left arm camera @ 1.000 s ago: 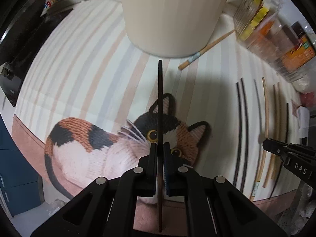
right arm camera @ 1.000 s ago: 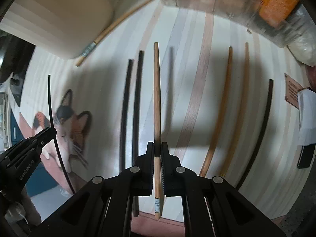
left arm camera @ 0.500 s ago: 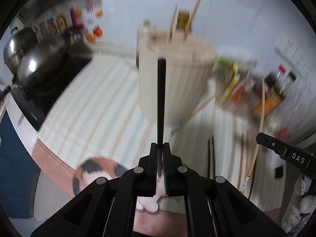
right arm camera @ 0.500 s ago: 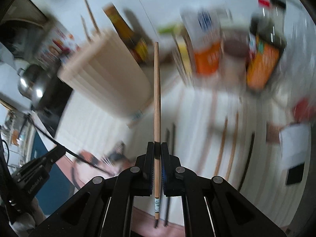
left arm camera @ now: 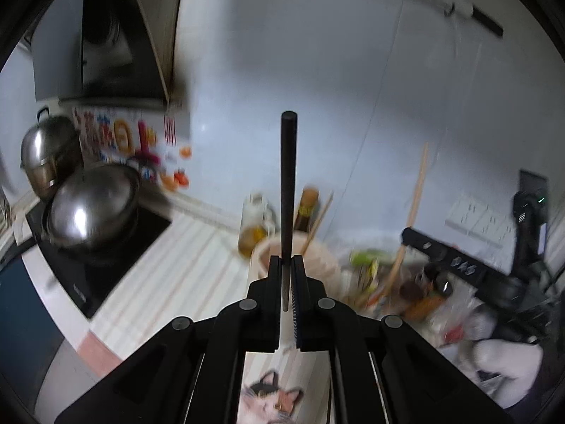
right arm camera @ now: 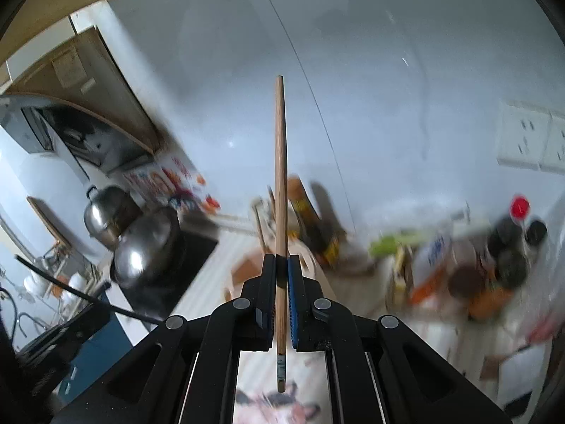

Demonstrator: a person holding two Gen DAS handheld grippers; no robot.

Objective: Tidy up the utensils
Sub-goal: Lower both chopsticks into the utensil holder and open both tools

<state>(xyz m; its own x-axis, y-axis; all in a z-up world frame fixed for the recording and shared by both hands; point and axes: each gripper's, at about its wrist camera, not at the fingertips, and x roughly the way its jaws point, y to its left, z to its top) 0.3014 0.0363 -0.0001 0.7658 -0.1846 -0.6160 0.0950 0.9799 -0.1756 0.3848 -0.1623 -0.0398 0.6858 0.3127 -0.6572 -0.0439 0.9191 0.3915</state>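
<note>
Fingers (left arm camera: 286,261) pinch black chopstick (left arm camera: 288,183); right fingers (right arm camera: 283,262) pinch wooden chopstick (right arm camera: 280,176).

Both grippers point forward and somewhat downward: the left gripper (left arm camera: 286,265) has its jaws clamped tight, the right gripper (right arm camera: 281,265) likewise.

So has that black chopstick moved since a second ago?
Yes. The black chopstick, clamped in the left gripper, has gone up: it lay over the cat mat, now it stands above the holder.
</note>
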